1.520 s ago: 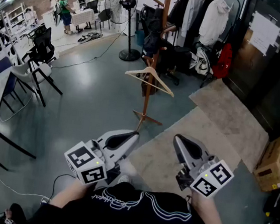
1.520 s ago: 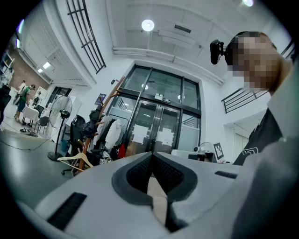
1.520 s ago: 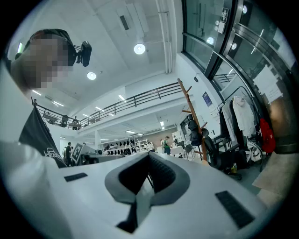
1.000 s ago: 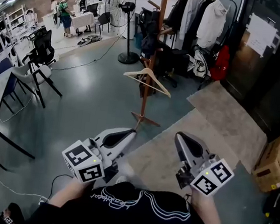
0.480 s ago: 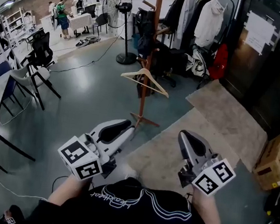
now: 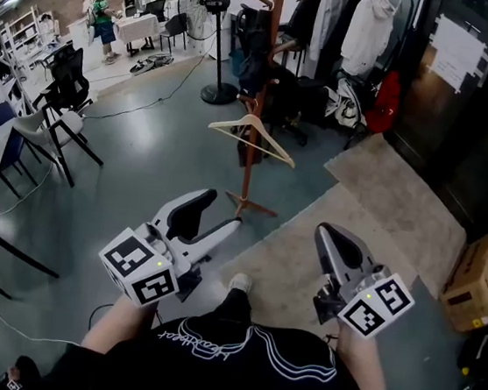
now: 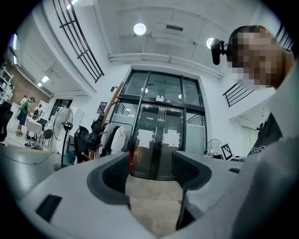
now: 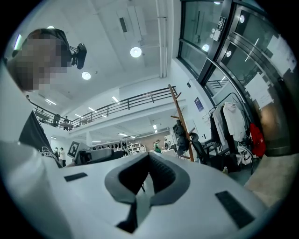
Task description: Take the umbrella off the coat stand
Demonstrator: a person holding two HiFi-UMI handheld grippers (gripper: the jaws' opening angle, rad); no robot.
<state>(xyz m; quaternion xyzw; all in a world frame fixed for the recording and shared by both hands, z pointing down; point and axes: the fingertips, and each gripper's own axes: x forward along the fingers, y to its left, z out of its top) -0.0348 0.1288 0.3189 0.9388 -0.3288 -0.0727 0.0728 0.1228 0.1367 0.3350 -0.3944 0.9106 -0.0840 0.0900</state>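
Observation:
The wooden coat stand (image 6: pixel 262 77) rises from the grey floor ahead of me, with a bare wooden hanger (image 6: pixel 252 136) on a lower peg. Dark items (image 6: pixel 250 36) hang near its top; I cannot tell which of them is the umbrella. The stand also shows small in the left gripper view (image 7: pixel 110 108) and in the right gripper view (image 8: pixel 180 122). My left gripper (image 6: pixel 216 210) is well short of the stand; its jaws are opening with nothing between them (image 7: pixel 150 163). My right gripper (image 6: pixel 324 232) is alongside, shut and holding nothing (image 8: pixel 148 157).
A standing fan (image 6: pixel 206 0) and a rack of garments (image 6: pixel 357 27) are behind the stand. A beige mat (image 6: pixel 375 206) covers the floor to the right, with a cardboard box (image 6: pixel 485 277) at its far side. Chairs (image 6: pixel 54 122) and desks line the left.
The left jaws have gone from shut to apart. Both grippers and the view have moved forward toward the stand, and a shoe now shows between the grippers.

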